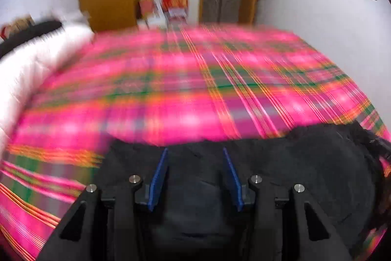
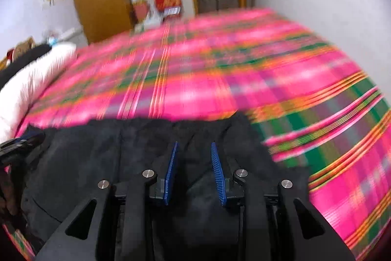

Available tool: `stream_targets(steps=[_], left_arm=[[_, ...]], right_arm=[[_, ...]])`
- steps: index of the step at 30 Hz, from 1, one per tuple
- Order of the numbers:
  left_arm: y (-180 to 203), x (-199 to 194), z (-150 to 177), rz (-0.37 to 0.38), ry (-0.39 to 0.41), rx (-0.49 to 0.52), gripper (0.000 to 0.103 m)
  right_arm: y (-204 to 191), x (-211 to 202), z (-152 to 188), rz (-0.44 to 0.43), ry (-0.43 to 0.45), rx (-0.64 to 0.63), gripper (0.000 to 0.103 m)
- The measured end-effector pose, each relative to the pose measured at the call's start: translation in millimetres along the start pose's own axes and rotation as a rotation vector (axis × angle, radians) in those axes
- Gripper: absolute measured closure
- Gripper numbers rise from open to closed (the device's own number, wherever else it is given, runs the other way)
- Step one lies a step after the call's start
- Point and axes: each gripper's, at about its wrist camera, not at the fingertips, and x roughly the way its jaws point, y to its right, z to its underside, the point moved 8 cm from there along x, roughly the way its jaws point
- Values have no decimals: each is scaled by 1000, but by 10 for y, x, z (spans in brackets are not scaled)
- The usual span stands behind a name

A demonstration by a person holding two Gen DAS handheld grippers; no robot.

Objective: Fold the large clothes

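Black garment (image 1: 305,163) is lying on the plaid bed (image 1: 195,89), and we are lowering the left gripper (image 1: 195,160) and right gripper (image 2: 194,151), jaws parted and gripping nothing, aiming squarely for its far edge.

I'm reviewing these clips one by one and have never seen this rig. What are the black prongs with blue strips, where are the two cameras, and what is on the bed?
Each picture comes from a camera on a hand-held gripper, looking along its two fingers. The left gripper and right gripper have blue pads. A black garment lies on a bed with a pink plaid cover; white bedding sits at the left. Cloth fills the space between both pairs of fingers, but blur and dark fabric hide whether either is gripping it.
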Motion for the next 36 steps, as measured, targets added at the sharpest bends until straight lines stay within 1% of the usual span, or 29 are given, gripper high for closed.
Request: stream_targets(steps=[1,2,3,4,5,6,7,8,11,15,18,19,20,22,23,24,25,26,27,29,30,31,32,33,34,35,36], left_arm=[[-145,25,8,-38,-1,0,54],[-305,137,87,-72,-40,-18,54],[-441,277,202,-85,-91,-45,54],[-542,393,316,-78,-125,-77,53],[-618,460,395,-46,-122,-122,46],[-675,498,432,-29,-115,-166,42],[-710,545,461,-7,-113,-210,42],[-711,585,477,5,-108,-226,41],[-644,692,513,13,-106,-227,41],[-660,802,517,24,-118,-255,39],[-664,758,490,-5,-153,-232,38],[-661,711,459,-25,-172,-224,39],[-670,629,418,-35,-178,-227,43],[-676,369,278,-46,-141,-233,44],[-667,219,213,-48,-110,-229,44],[-628,43,141,-42,-71,-225,44],[-552,-135,78,-29,-33,-218,44],[-441,-282,31,-4,0,-206,44],[-315,-373,6,22,21,-187,43],[-47,-422,-11,54,21,-138,41],[51,-399,-19,53,18,-110,41],[123,-366,-8,22,23,-65,41],[127,-327,7,-26,27,-29,41],[72,-239,28,-69,17,-8,41],[-57,-115,65,-102,-10,-19,41],[-240,18,114,-129,-46,-52,41],[-416,125,165,-135,-77,-91,38]], right_arm=[[74,44,23,19,-9,4,75],[197,172,112,59,-54,9,75],[276,272,200,61,-88,26,75],[311,323,244,55,-96,42,75],[341,355,271,54,-85,60,75],[340,387,279,66,-79,58,75],[327,424,289,73,-79,47,75],[316,486,313,76,-84,39,75],[363,603,355,61,-95,71,75],[399,695,373,55,-111,85,75],[359,652,308,95,-158,47,75],[359,589,282,109,-170,41,75],[329,486,219,118,-168,39,75],[191,202,65,67,-106,47,75],[90,18,-11,40,-66,50,75],[-77,-213,-89,-8,-15,52,75],[-207,-315,-126,-42,8,44,75],[-417,-445,-140,-86,32,19,75],[-624,-490,-118,-124,34,-10,75],[-942,-414,2,-169,-7,-48,75],[-1075,-305,95,-166,-41,-77,75],[-1150,-200,167,-157,-65,-98,75],[-1199,-69,248,-145,-95,-114,75],[-1204,80,322,-126,-123,-129,75],[-1182,155,354,-119,-131,-134,75],[-1148,235,366,-118,-131,-134,75],[-1123,289,364,-125,-131,-129,75]])
